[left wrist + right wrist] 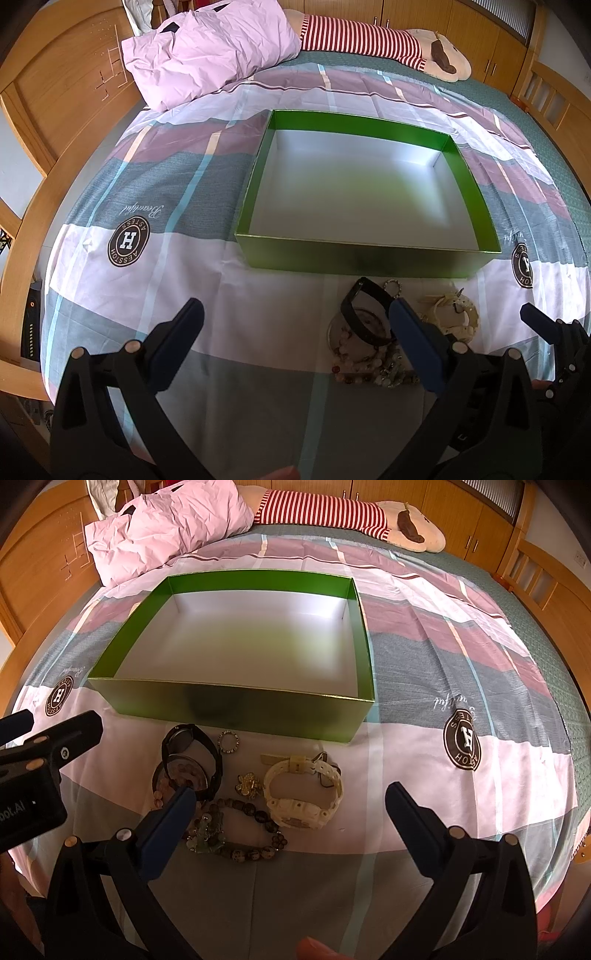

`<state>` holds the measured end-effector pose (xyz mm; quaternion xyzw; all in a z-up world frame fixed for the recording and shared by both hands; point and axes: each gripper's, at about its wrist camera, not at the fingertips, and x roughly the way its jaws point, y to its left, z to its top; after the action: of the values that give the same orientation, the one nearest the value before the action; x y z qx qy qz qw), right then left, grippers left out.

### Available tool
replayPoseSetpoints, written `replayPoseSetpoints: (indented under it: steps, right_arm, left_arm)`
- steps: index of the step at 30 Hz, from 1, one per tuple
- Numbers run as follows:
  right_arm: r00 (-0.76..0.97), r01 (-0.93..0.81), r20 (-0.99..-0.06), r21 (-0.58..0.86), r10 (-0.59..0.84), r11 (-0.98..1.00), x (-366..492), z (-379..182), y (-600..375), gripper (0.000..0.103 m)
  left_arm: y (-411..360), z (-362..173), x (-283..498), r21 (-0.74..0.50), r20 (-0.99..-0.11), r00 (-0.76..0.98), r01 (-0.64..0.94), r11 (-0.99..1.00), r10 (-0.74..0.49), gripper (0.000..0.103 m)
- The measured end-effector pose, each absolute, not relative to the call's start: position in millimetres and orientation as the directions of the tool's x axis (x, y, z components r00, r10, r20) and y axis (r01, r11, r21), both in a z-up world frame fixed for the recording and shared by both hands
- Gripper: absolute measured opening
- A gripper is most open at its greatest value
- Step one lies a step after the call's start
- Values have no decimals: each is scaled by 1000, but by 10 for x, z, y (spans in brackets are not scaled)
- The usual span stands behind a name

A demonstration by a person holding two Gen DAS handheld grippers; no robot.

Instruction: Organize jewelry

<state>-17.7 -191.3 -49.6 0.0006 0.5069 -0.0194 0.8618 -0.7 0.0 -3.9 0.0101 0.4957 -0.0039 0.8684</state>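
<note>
A green box with a pale inside sits open on the bed, with nothing in it. In front of it lies a cluster of jewelry: a black watch, a cream watch, a small beaded ring, a gold flower brooch and beaded bracelets. My left gripper hovers open just left of the pile. My right gripper is open above the pile, its fingers either side of the cream watch.
A patterned bedsheet covers the bed. A pink pillow and a striped plush toy lie at the far end. Wooden bed frame and cabinets surround it. The left gripper's body shows at the right wrist view's left edge.
</note>
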Motion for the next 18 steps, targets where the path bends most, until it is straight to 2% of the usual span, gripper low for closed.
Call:
replayPoseSetpoints:
  steps: [18]
  right_arm:
    - [482,35,-876,-18,-33,999,-176,-520,-1912,102]
  left_arm:
    - [-1,-38,-2,15,-862,507,17,1000,5,101]
